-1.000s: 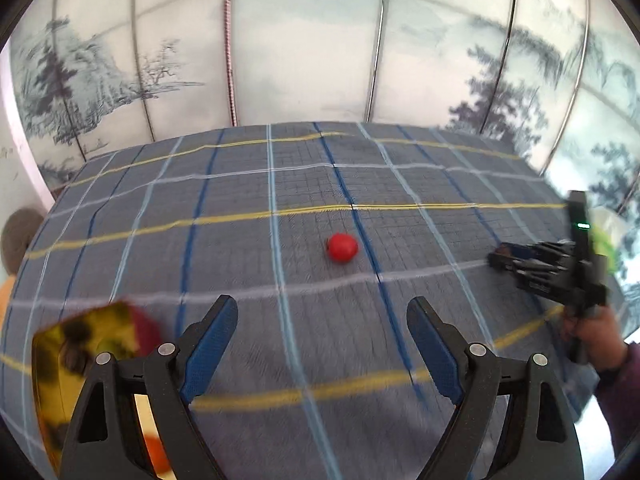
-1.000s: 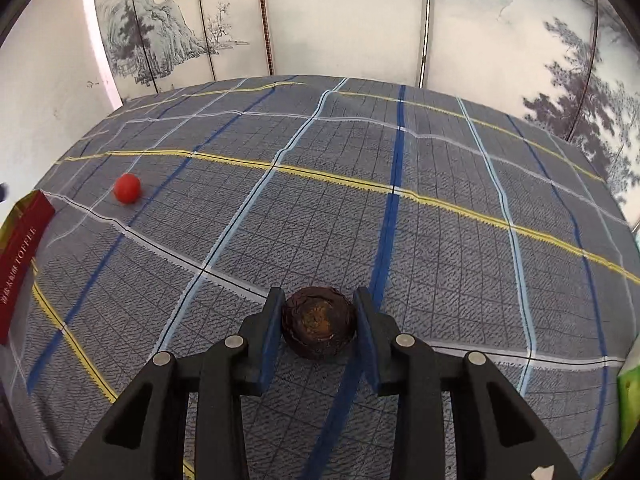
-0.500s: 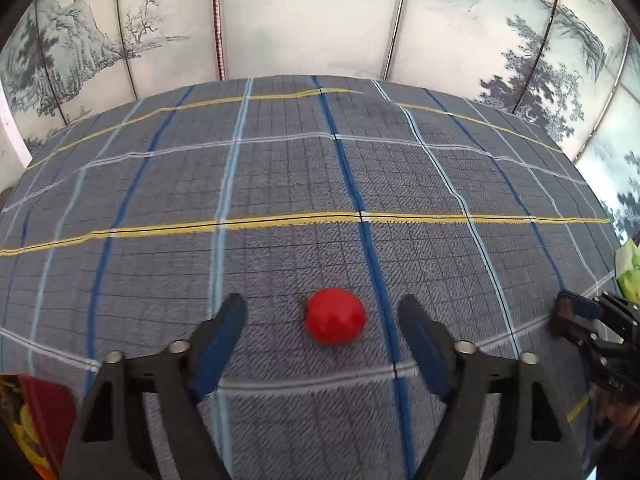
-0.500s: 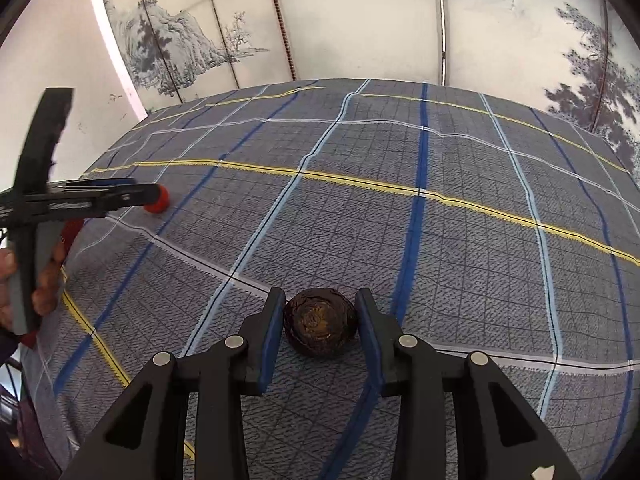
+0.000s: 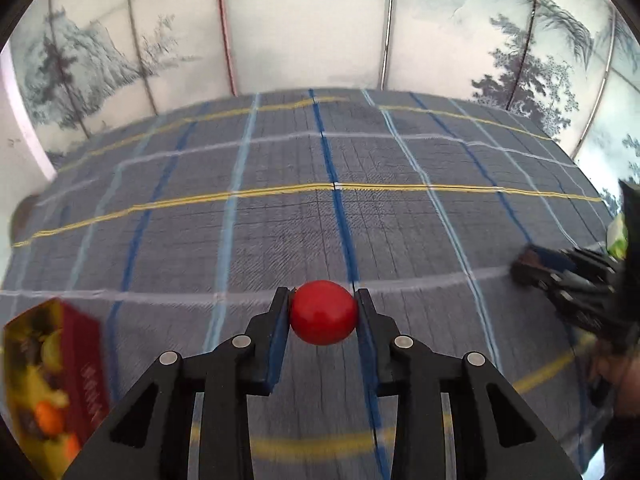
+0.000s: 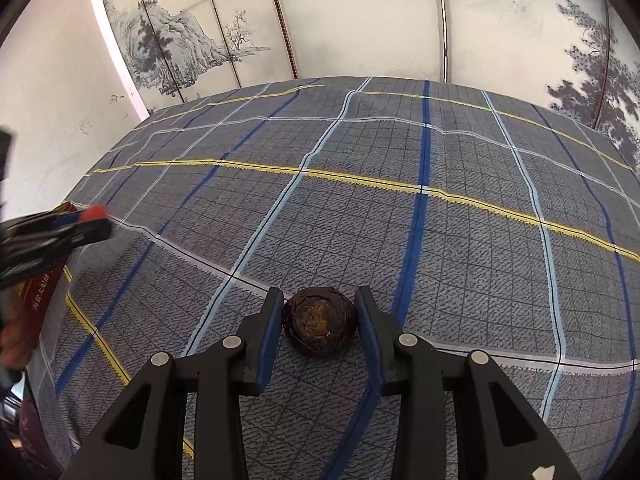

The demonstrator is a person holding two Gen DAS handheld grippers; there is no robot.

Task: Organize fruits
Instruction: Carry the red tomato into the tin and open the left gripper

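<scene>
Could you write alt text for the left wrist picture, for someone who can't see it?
A black two-fingered left tool grips a small round red fruit above a grey plaid tablecloth. A red and yellow printed box sits at lower left, and the blurred right tool enters from the right.

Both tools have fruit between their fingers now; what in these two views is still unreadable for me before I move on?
- Left wrist view: red and yellow printed box is blurred and cut by the left edge; its print is unreadable.
- Left wrist view: right tool is smeared, so its dark brown round fruit is indistinct there.
- Right wrist view: small red round fruit is a blur at the left tool.
- Neither view shows where fruit belongs.
</scene>
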